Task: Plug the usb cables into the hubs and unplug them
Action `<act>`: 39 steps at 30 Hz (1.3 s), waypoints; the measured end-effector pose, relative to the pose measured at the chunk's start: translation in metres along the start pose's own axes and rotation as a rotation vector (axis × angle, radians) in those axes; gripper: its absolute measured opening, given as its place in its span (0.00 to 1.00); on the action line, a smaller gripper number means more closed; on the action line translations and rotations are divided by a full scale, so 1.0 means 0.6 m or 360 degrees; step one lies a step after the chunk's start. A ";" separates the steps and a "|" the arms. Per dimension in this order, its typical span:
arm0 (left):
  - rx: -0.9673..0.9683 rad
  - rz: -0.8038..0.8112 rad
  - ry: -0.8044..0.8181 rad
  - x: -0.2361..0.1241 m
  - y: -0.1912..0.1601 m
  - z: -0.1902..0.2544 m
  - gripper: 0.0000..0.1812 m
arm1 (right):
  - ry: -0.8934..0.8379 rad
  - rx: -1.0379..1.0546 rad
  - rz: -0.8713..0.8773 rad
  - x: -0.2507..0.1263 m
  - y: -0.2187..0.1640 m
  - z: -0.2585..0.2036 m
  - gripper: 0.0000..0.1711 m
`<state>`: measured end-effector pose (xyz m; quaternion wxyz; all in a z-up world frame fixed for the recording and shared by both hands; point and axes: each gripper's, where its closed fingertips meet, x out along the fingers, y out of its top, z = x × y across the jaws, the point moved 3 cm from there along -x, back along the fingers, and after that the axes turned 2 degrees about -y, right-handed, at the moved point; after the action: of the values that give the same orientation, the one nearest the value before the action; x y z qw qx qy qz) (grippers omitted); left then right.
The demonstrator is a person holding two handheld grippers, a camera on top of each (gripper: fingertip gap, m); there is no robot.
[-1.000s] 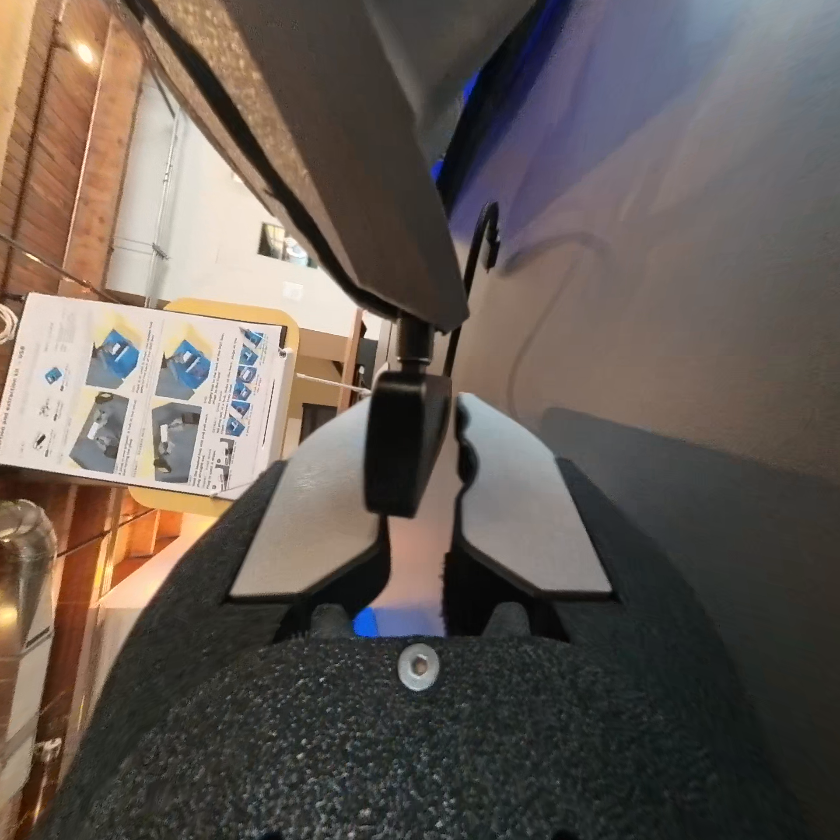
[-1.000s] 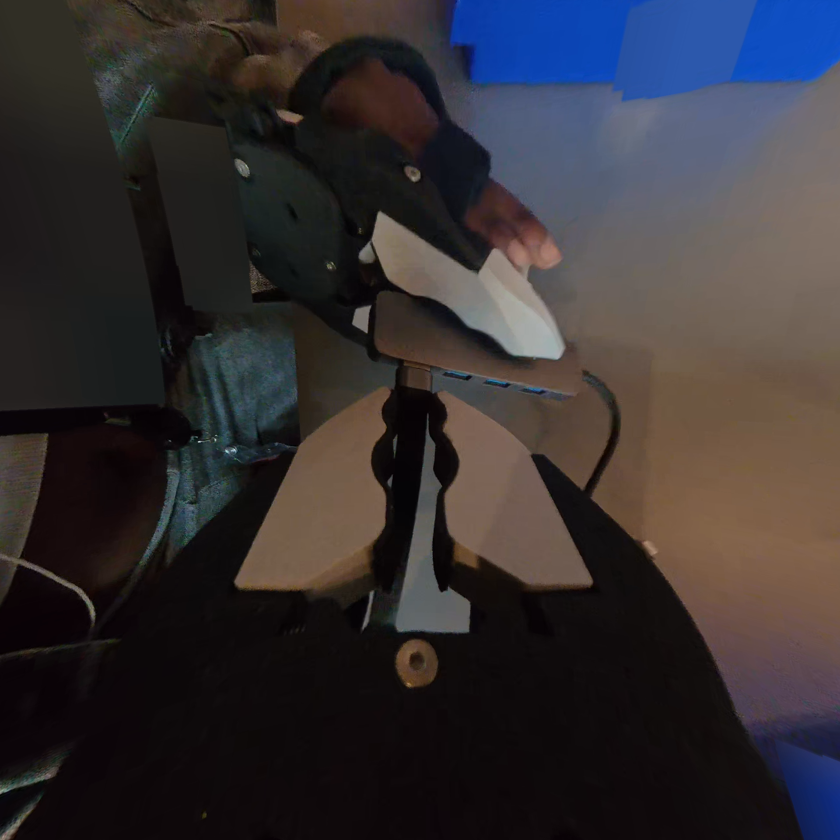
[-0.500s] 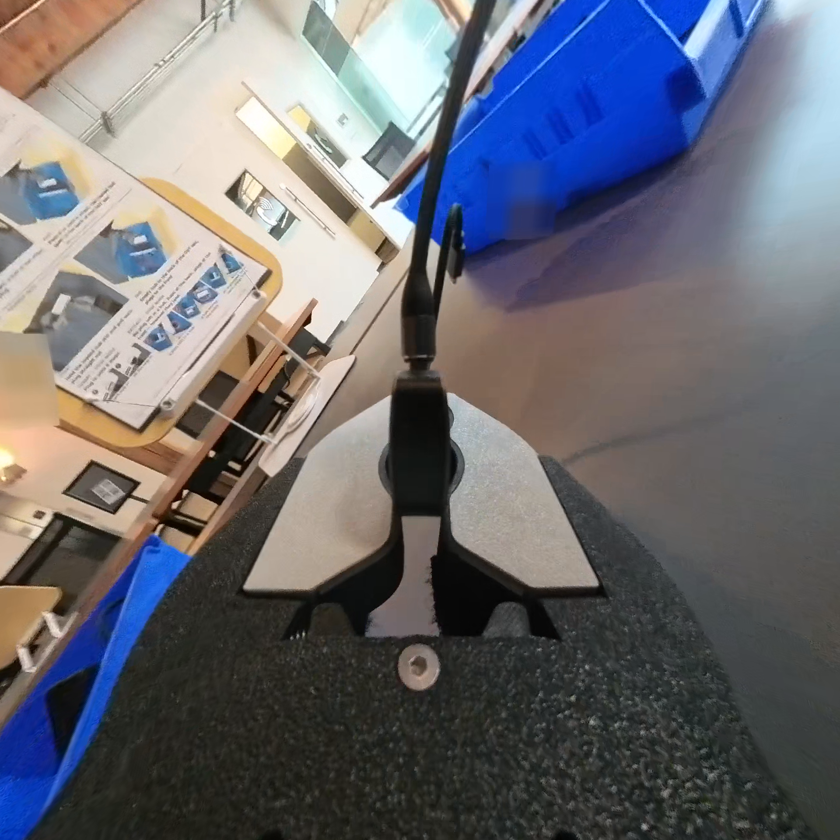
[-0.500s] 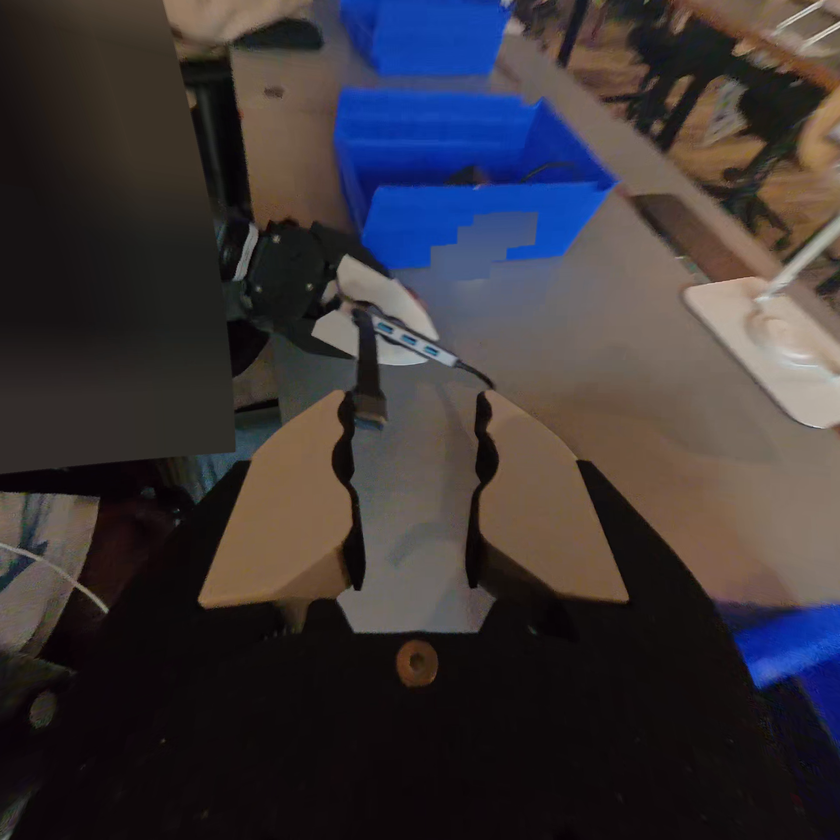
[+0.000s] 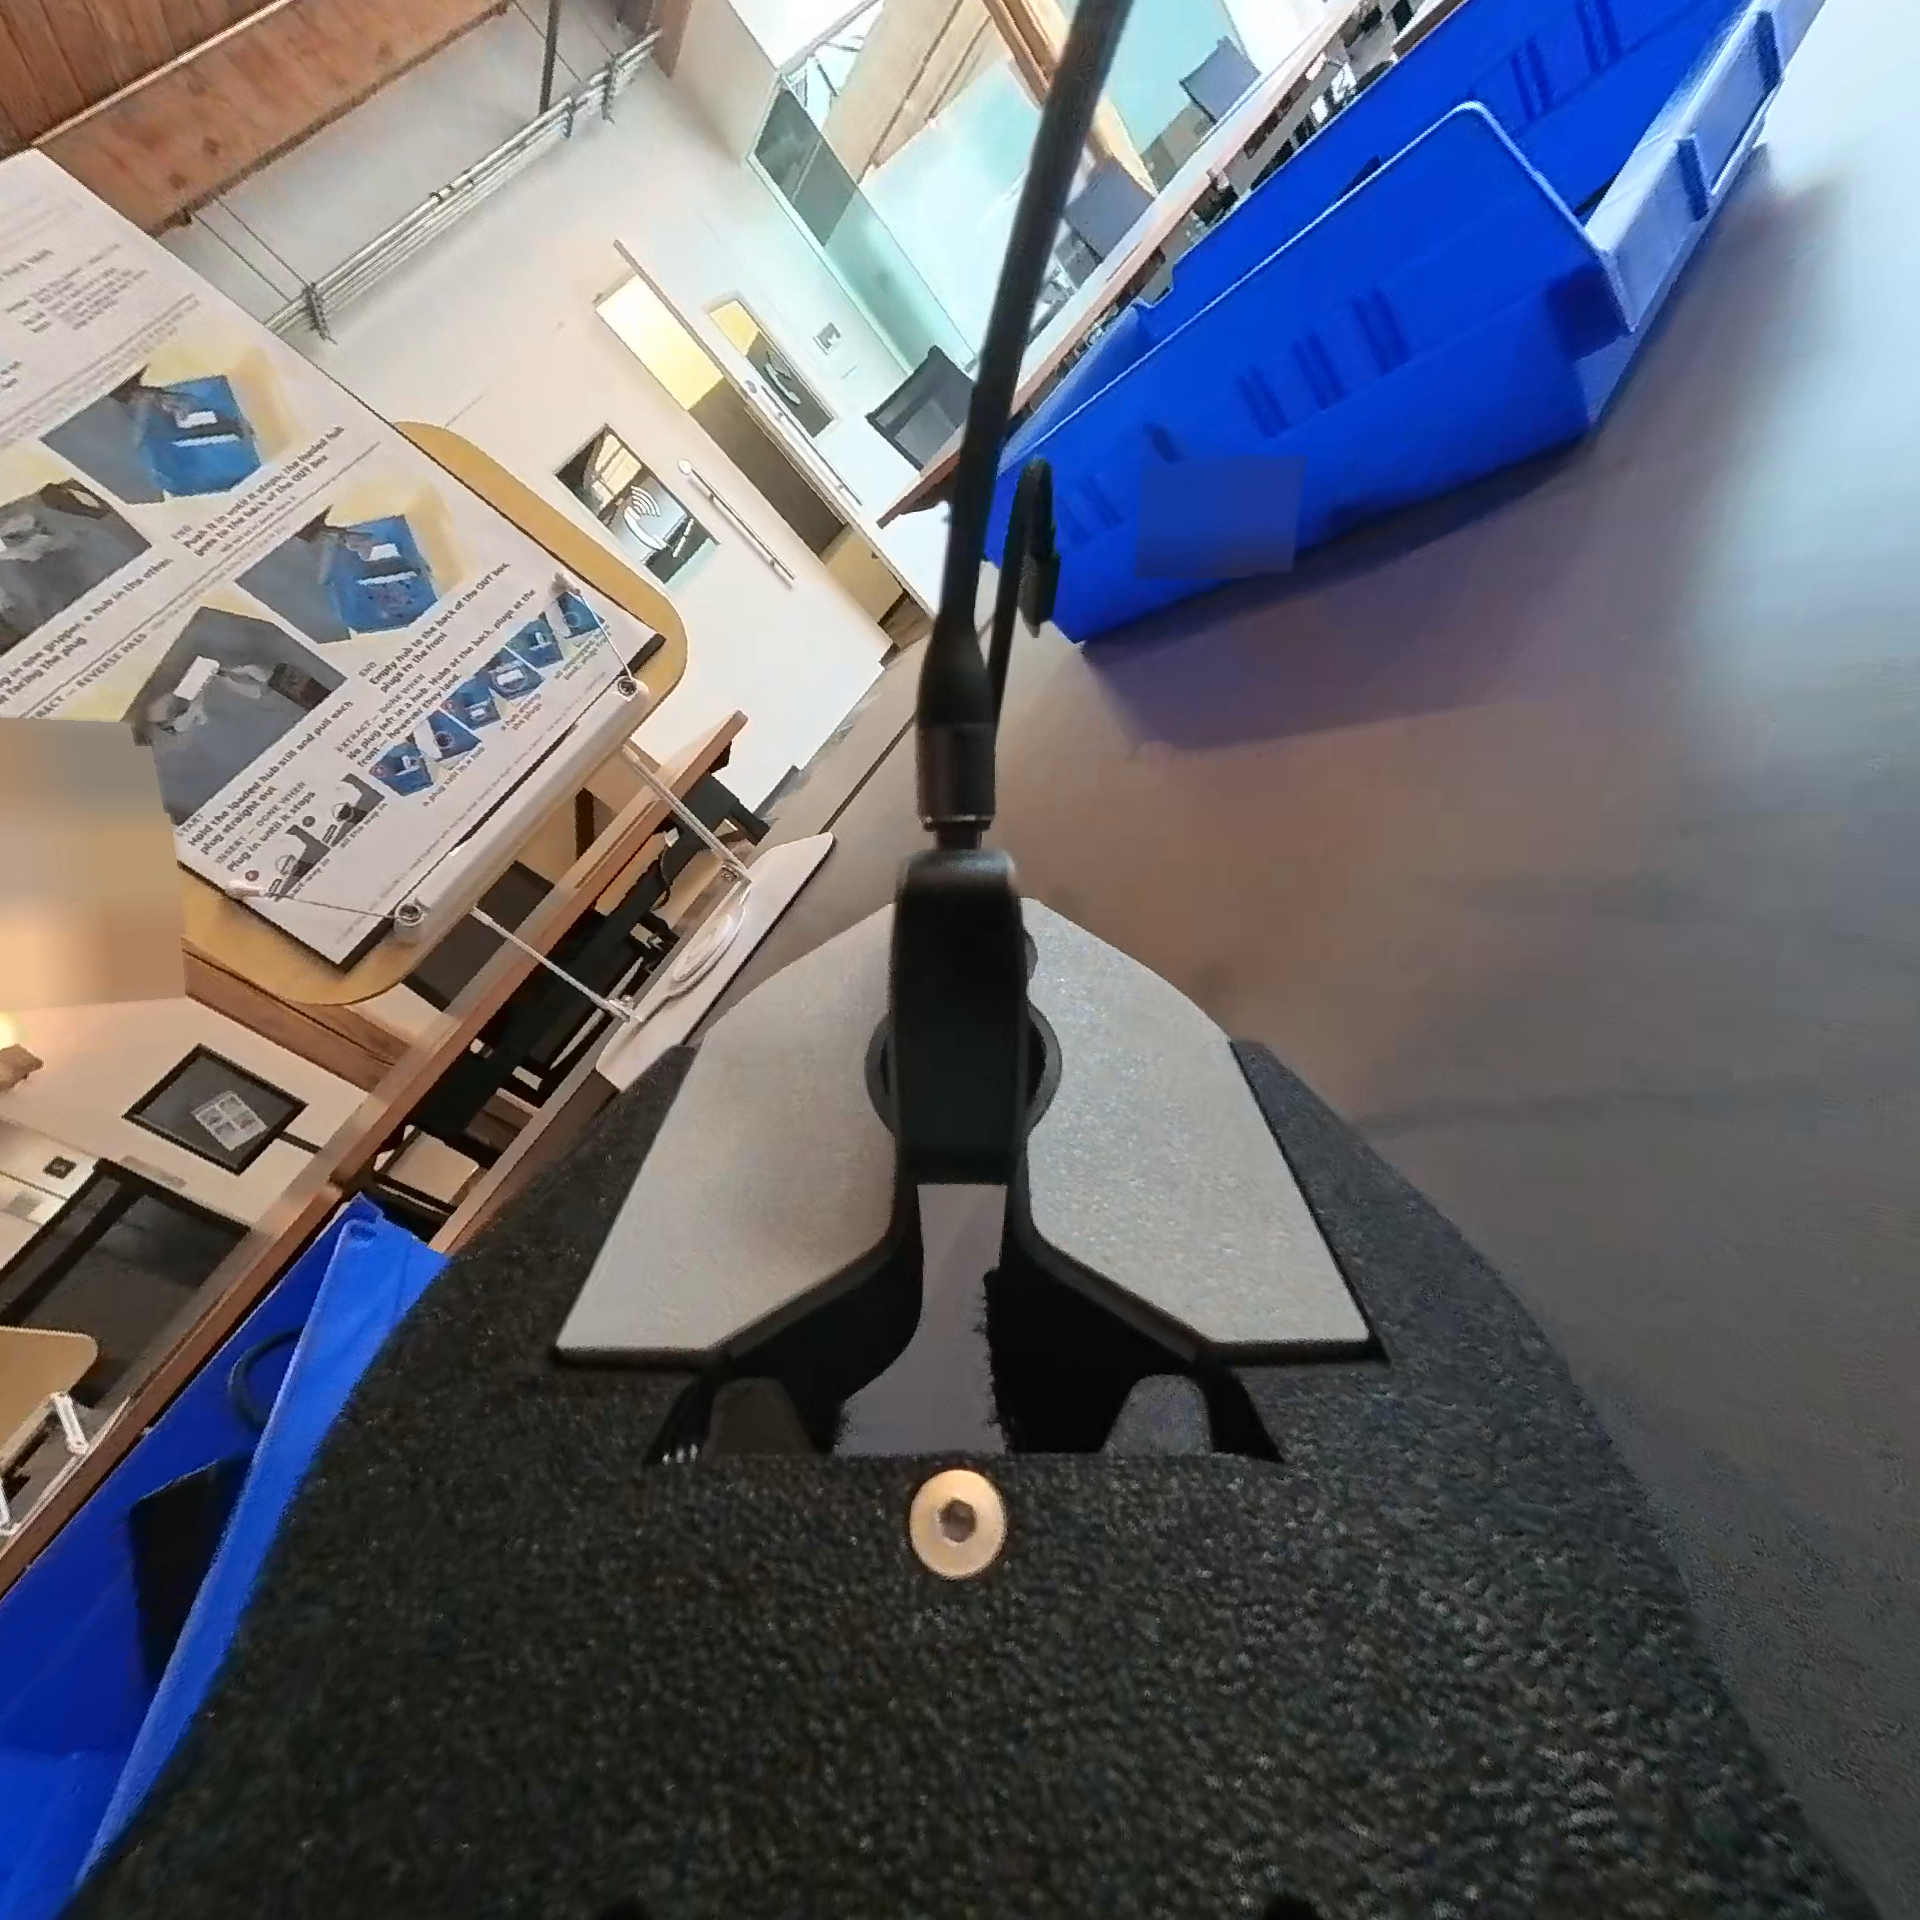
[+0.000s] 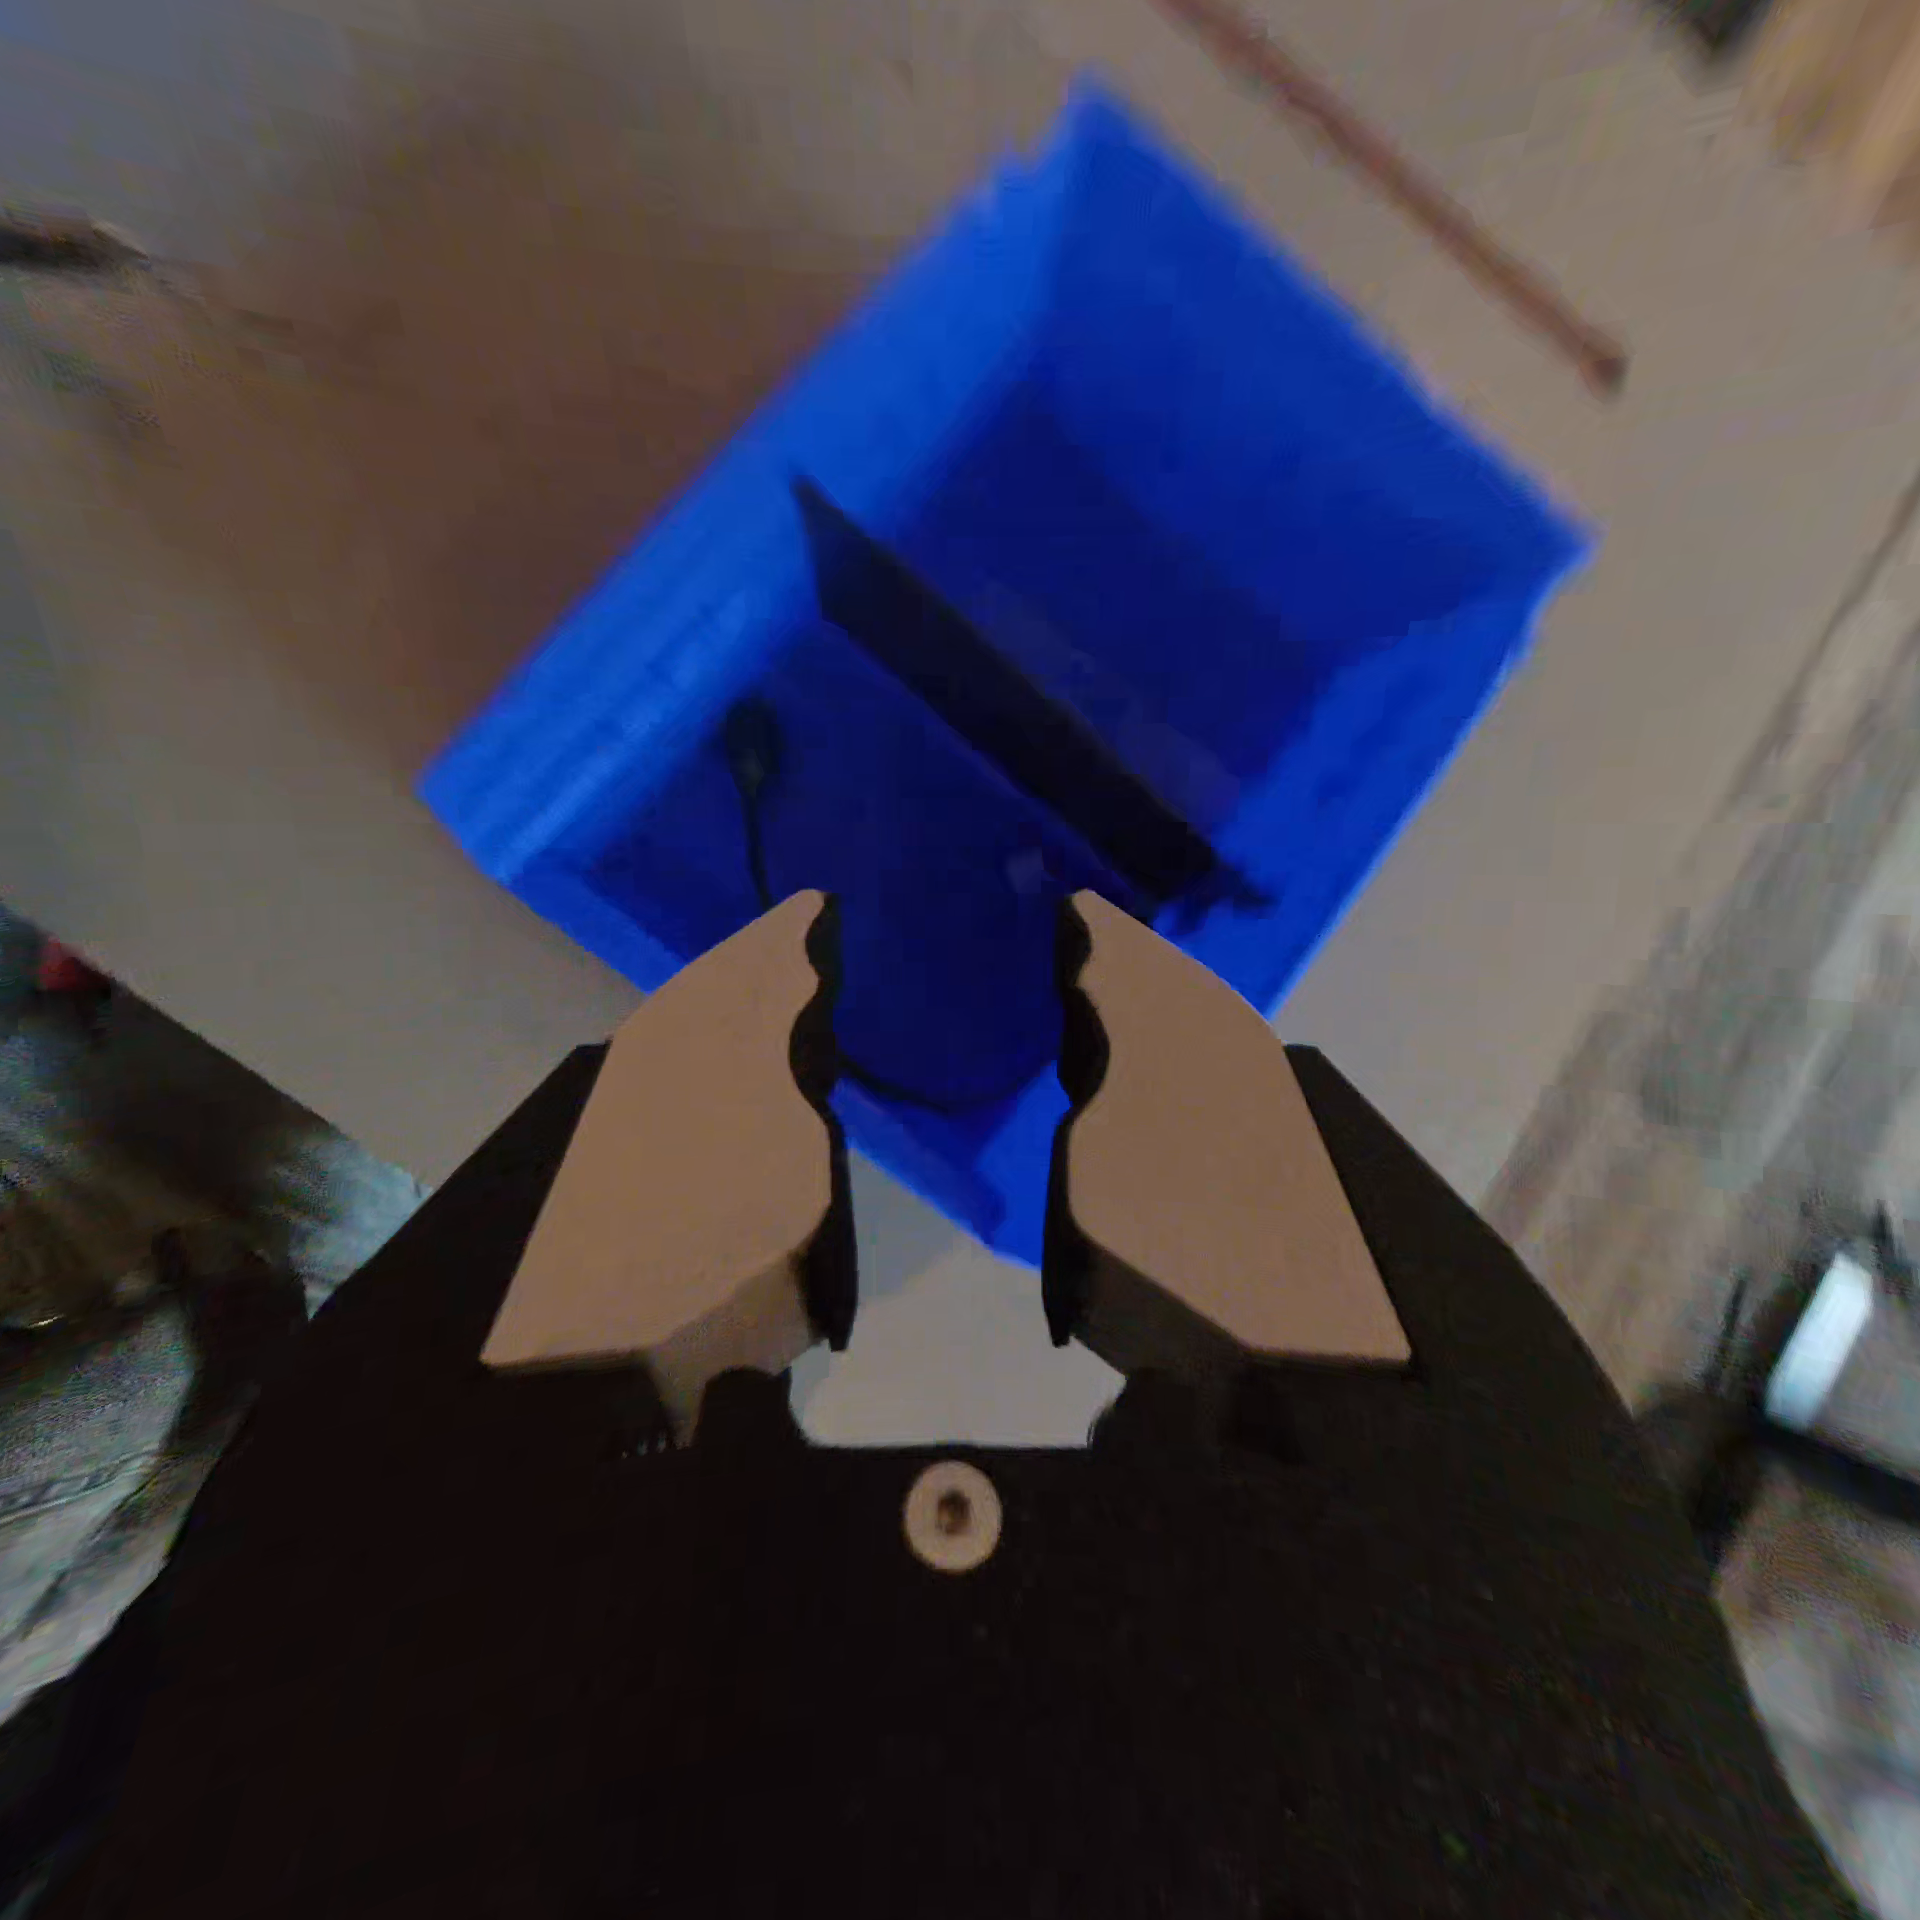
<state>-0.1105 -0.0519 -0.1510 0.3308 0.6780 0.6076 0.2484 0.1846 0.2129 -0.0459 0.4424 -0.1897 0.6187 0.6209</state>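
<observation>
My left gripper point(image 5: 961, 920) is shut on the dark USB hub point(image 5: 956, 1039), seen end-on between the grey fingers point(image 5: 779, 1122). The hub's black cable point(image 5: 997, 364) rises from its end, and a black plug point(image 5: 1039, 561) hangs beside it. My right gripper point(image 6: 945, 914) is open and empty, held above a blue bin point(image 6: 623, 727). The bin has a black divider point(image 6: 997, 686), and a black USB cable point(image 6: 753, 769) lies in its near compartment. The right wrist view is blurred.
A row of blue bins point(image 5: 1351, 416) stands at the back of the dark table point(image 5: 1558, 935). Another blue bin point(image 5: 208, 1455) is at the lower left. An instruction board point(image 5: 312, 623) on a stand is off to the left. My hands' fingertips stand some 40 cm from each other.
My right gripper opened, let go of the cable plug at the hub and swung over the blue bin. My left gripper kept hold of the hub and tilted up toward the room.
</observation>
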 end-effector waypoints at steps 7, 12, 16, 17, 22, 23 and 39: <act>0.0032 -0.0011 -0.0014 0.002 0.001 0.007 0.07 | -0.0496 0.0031 -0.0665 0.149 -0.092 0.033 0.21; 0.0001 -0.0002 -0.0034 -0.002 -0.004 0.007 0.07 | -0.0633 0.0057 -0.0995 0.226 -0.128 0.056 0.26; -0.0021 0.0018 -0.0045 -0.006 -0.004 0.004 0.07 | -0.0648 0.0212 -0.1030 0.256 -0.139 0.077 0.20; -0.0025 0.0020 -0.0047 -0.007 -0.003 0.003 0.07 | -0.0639 0.0264 -0.1022 0.257 -0.139 0.081 0.20; -0.0021 0.0028 -0.0067 -0.009 -0.001 0.004 0.07 | 0.0029 0.0540 -0.0888 0.271 -0.123 0.025 0.16; -0.0017 0.0029 -0.0066 -0.009 0.000 0.004 0.07 | 0.0117 0.0576 -0.0812 0.272 -0.116 0.019 0.14; 0.0049 0.0032 -0.0089 -0.011 0.013 0.014 0.07 | -0.0582 0.0613 -0.0835 0.262 -0.137 0.083 0.32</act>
<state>-0.1001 -0.0601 -0.1506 0.3346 0.6958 0.5951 0.2231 0.1803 0.2959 -0.2101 0.7172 -0.1410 0.5654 0.3822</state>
